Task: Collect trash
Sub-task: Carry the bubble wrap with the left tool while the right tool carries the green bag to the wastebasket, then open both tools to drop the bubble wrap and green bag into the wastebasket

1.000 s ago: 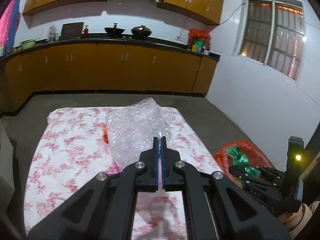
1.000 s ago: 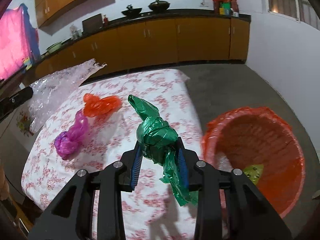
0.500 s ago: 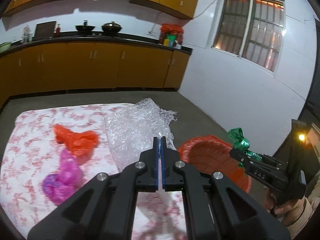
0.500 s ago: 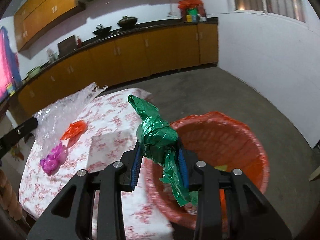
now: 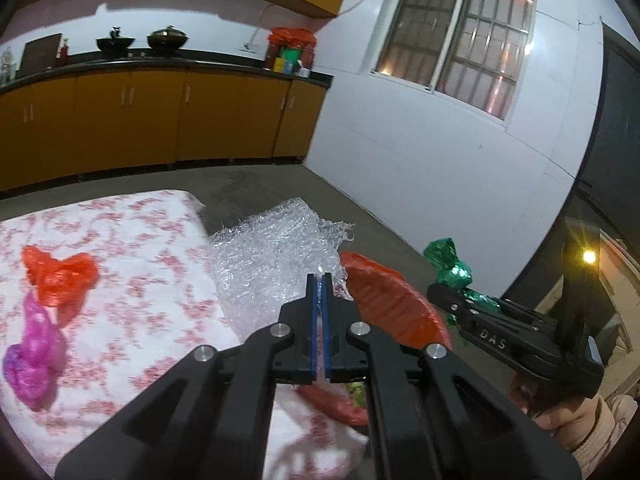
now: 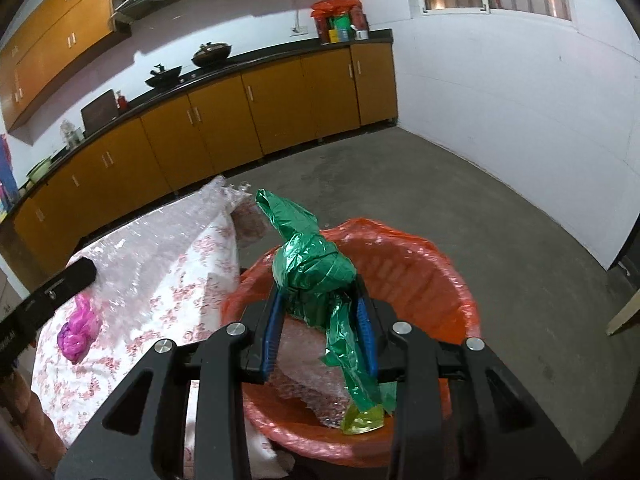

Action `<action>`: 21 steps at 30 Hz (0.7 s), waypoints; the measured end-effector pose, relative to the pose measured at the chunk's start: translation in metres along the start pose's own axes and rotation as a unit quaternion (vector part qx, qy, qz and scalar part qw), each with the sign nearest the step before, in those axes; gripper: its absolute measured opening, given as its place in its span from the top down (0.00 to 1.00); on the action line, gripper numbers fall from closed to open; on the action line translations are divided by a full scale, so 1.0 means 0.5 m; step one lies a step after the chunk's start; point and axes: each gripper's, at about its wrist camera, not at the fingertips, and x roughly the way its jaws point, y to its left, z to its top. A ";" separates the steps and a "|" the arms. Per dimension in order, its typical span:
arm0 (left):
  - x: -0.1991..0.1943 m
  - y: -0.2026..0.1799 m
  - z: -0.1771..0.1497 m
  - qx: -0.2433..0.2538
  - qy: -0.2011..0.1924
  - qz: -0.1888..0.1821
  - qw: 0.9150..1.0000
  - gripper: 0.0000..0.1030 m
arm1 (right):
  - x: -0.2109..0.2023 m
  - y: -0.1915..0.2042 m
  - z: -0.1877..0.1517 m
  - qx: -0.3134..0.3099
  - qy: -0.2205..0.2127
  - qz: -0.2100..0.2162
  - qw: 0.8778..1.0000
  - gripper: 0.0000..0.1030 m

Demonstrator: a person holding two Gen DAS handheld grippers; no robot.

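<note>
your right gripper [image 6: 320,316] is clamped on a crumpled green foil-like plastic wrapper [image 6: 312,268], the blue pads pressing its knotted middle so the twisted top stands up and a loose tail hangs down between the jaws. you have it over the mouth of the round bin lined with an orange plastic bag [image 6: 448,276], which stands on the floor just beside the worktop; held there, the wrapper should fall straight in once you let go.

your left gripper [image 5: 319,300] is pinched fully shut on an edge of the clear sheet of bubble wrap [image 5: 272,264]. only a thin film sits between the pads, which is why they meet almost flat. the sheet billows out ahead of the fingers, past the corner of the worktop and toward the bin's rim, so it looks lined up to go in after the green piece.

the bin already holds some clear bubble wrap and a small yellow-green scrap [image 6: 362,420] at the bottom. on the worktop covered with a white cloth printed in red flowers [image 5: 152,240], a scrunched orange plastic bag [image 5: 60,276] and a twisted magenta plastic bag [image 5: 34,356] lie close together, well apart from both grippers; they are still to be collected.

the bubble wrap is light, springy and bulky, so it may catch on the rim.
</note>
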 end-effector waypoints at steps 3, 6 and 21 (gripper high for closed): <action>0.023 -0.023 -0.005 0.004 0.007 -0.013 1.000 0.97 | -0.001 -0.019 0.003 0.009 -0.002 -0.006 1.000 0.67; 0.044 -0.039 -0.011 0.007 0.014 -0.024 1.000 0.96 | -0.002 -0.034 0.005 0.019 -0.003 -0.009 1.000 0.67; 0.147 -0.071 -0.049 0.003 0.057 -0.052 0.997 0.96 | 0.027 -0.076 0.009 0.046 0.007 -0.012 0.999 0.67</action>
